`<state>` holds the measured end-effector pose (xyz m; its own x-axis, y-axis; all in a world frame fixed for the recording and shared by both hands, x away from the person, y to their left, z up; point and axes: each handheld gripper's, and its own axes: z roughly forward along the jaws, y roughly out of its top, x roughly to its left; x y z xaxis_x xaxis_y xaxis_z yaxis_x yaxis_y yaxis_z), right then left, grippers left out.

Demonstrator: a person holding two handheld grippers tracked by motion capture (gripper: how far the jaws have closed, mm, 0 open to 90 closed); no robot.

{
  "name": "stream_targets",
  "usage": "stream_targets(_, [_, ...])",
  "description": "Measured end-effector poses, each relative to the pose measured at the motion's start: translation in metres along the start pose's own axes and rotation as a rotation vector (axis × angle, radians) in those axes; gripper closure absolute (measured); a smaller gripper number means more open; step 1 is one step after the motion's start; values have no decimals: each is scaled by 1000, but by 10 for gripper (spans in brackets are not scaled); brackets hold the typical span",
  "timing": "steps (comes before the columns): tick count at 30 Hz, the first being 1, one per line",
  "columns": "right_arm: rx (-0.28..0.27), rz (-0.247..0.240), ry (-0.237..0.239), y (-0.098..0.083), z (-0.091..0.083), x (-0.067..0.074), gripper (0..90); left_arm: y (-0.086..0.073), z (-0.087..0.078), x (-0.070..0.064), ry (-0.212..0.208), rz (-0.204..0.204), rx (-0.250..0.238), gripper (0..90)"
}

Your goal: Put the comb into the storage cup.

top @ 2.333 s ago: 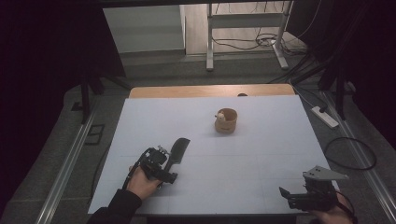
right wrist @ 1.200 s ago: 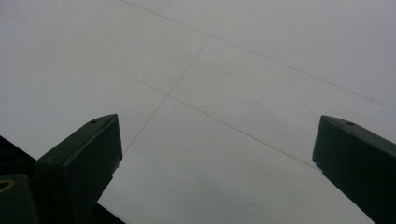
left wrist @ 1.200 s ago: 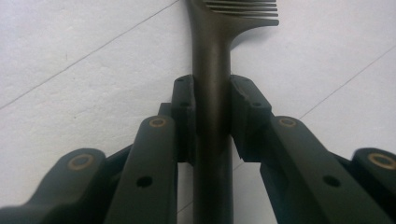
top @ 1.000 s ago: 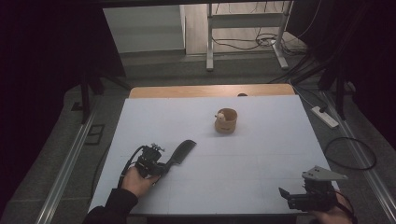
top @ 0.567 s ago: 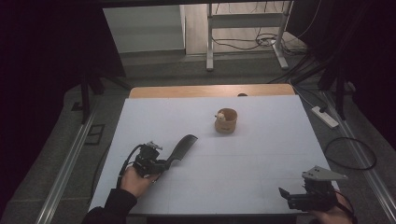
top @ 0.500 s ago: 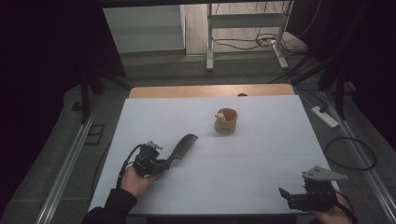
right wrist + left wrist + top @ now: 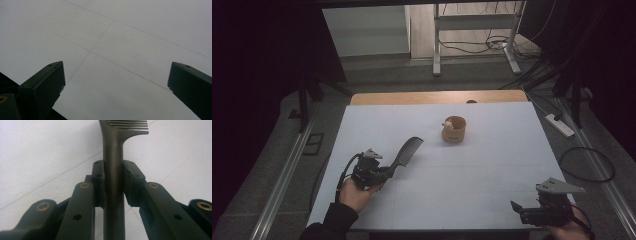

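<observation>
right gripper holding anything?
No. In the right gripper view the right gripper has its jaws wide apart with just bare white table between them.

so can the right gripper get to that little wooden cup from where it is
Probably yes. The right gripper is open and holds nothing, and the white table between it and the wooden cup is bare. The comb sits off to the left in the left gripper.

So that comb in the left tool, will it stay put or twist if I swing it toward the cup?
The comb looks stiff: it juts straight out, no sag. The left tool clamps only its narrow handle, and the toothed head sits far out, so it may pivot. The handle looks smooth, so it might slip; swing gently.
</observation>
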<state>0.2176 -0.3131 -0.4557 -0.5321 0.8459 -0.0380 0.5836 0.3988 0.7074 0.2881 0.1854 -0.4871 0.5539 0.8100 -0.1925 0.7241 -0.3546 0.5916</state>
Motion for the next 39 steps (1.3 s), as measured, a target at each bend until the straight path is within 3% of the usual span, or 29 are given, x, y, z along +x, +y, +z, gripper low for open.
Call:
stream_targets(4, [-4, -4, 3, 0, -1, 0, 6, -1, -6, -1, 3, 9, -42, 724])
stream_targets(8, [-9, -7, 6, 0, -1, 0, 3, -2, -12, -2, -21, 18, -97, 724])
stream_targets(16, [-18, -13, 12, 0, -2, 0, 0, -3, -19, -11, -23, 80, -150, 724])
stream_targets(31, [-64, -17, 26, 1, -4, 1, 0, -3, -26, -31, -60, 160, -214, 724])
stream_targets(39, [-93, -35, 50, 6, -3, 2, 0, -2, -26, -43, -52, 205, -207, 724])
